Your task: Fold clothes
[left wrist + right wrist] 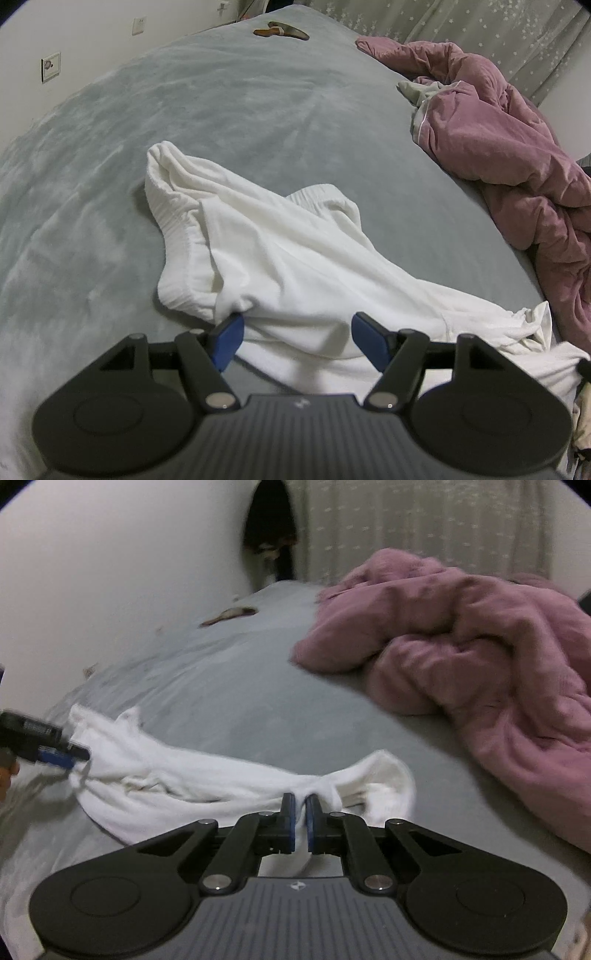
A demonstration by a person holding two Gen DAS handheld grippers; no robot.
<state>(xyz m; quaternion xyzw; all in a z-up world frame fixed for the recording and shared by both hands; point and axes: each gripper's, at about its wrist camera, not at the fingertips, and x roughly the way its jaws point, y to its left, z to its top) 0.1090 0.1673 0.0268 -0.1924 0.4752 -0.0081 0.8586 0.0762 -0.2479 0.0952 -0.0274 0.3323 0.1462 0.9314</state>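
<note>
On the bed (258, 110), right tongs (300, 812) are pinching the unfolded garment (280, 266); left tongs (297, 332) are spread over it.

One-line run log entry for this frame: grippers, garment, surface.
left gripper: open over white knit garment | right gripper: shut on its bunched cloth | garment: unfolded on grey bedsheet | pink quilt: apart

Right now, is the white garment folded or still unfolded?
Unfolded: the white garment lies rumpled and stretched out across the grey bed, waistband bunched, no neat fold.
</note>
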